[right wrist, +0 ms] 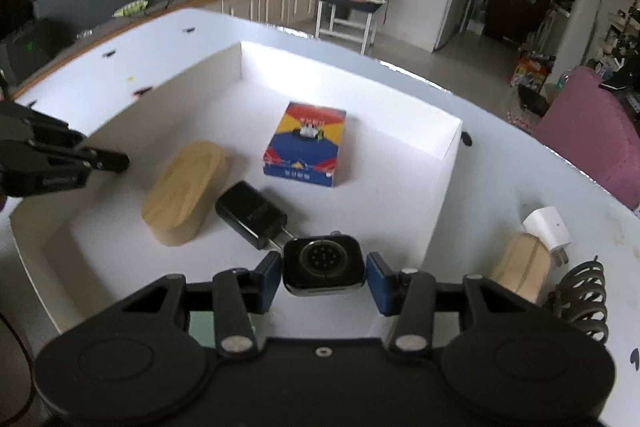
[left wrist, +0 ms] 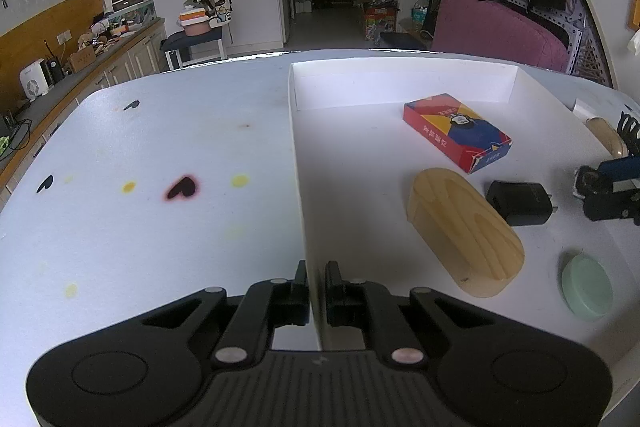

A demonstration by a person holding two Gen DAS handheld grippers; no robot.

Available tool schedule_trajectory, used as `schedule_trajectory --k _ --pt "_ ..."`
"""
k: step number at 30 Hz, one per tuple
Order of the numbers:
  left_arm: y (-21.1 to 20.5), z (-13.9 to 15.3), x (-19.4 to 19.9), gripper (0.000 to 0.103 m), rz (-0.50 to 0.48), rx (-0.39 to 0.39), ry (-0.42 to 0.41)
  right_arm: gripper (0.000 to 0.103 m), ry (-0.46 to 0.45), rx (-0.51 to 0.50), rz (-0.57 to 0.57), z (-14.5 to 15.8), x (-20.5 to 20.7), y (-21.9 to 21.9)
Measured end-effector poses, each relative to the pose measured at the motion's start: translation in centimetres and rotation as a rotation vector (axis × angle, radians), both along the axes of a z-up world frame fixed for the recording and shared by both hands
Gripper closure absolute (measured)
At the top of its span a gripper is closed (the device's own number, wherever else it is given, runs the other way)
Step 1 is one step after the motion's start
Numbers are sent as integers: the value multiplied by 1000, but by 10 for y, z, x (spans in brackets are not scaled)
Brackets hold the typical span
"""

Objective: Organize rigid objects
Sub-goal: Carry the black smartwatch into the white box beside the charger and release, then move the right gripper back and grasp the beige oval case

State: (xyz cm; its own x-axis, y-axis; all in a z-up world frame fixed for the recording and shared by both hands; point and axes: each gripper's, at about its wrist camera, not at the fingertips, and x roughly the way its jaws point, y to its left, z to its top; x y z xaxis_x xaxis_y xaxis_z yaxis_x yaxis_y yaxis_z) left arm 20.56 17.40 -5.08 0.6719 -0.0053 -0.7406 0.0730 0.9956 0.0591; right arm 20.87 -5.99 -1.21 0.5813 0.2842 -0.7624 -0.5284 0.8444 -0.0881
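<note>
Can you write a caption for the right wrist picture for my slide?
Right gripper carries a smartwatch body over the white box.

a white table with coloured stains carries a shallow white tray. beside the tray on the table lie a white charger, a small wooden piece and a dark hair claw.

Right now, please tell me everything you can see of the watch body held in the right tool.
The watch body is a dark, glossy rounded square without a strap. Its back faces the camera, showing a round sensor disc with small dots. The right tool is shut on it, blue pads pressing its two sides. It hangs above the white box, just in front of the black charger.
</note>
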Motion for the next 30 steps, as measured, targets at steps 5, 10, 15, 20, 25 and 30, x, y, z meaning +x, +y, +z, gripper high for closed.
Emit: schedule_trajectory --k 5,10,15,20,25,30 --pt "0 0 0 96 0 0 0 55 15 -19 13 -5 2 4" --pt "0 0 0 96 0 0 0 55 26 -17 -3 -9 7 3" --pt "0 0 0 96 0 0 0 49 14 -13 -15 -7 5 1" --pt "0 0 0 96 1 -1 0 49 1 11 -31 0 2 -3" --pt "1 0 0 96 1 -8 0 49 -12 38 -56 9 -4 -8" --pt "1 -1 0 96 0 -8 0 48 -52 91 -76 26 -18 -16"
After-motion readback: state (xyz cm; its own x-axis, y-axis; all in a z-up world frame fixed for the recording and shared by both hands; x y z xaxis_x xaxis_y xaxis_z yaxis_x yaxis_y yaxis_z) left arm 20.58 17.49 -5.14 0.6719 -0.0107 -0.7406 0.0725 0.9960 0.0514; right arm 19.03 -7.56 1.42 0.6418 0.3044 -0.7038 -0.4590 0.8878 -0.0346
